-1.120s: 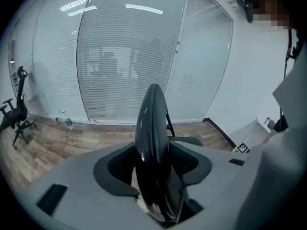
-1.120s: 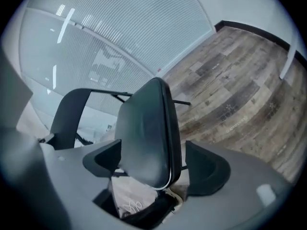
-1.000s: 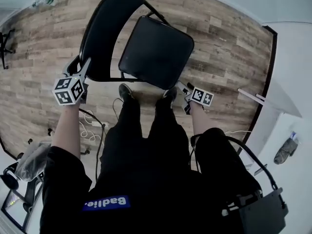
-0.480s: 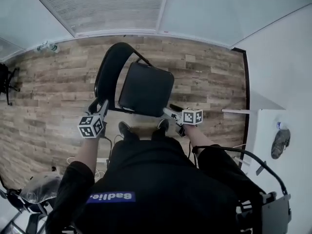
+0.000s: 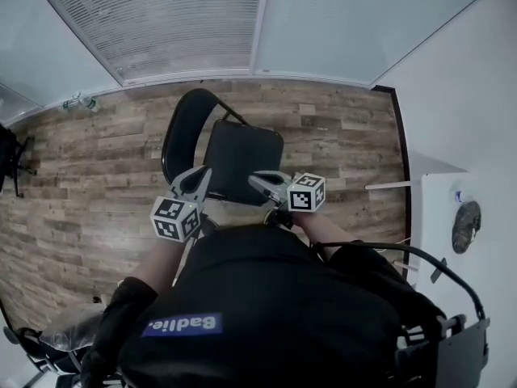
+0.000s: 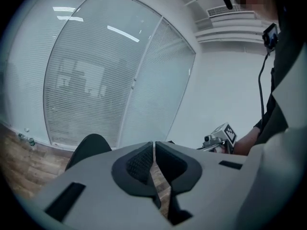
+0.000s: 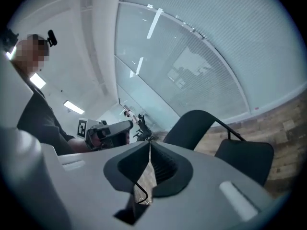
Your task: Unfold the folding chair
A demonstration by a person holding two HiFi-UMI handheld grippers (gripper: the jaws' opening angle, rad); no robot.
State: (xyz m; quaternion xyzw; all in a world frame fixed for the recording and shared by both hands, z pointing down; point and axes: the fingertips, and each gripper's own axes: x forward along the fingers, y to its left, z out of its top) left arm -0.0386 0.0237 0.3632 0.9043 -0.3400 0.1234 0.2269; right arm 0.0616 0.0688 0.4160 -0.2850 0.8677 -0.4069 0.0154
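- Wood floor (image 5: 89, 176) is lying open all round the work. A glass wall with blinds (image 5: 186, 31) is standing beyond it and a white wall (image 5: 460, 95) is running down the right. Both are well apart from the chair, so there is free room on every side.
- Folding chair (image 5: 242, 164) is standing on the floor just ahead of the person. Its seat is looking laid flat, with the backrest (image 5: 179, 128) rising at its far-left side. Judgement: the chair is already sitting unfolded.
- Left tool (image 5: 199, 178) and right tool (image 5: 258, 181) are hanging side by side over the chair's near edge. The chair is lying ahead of and below both. The left one is pointing nearer the backrest, the right one over the seat. Neither is appearing to touch the chair.
- The jaws of both tools have just been closing. The left pads are sitting together but for a hairline slit and the right pads are pressed together. Nothing is lying between either pair.
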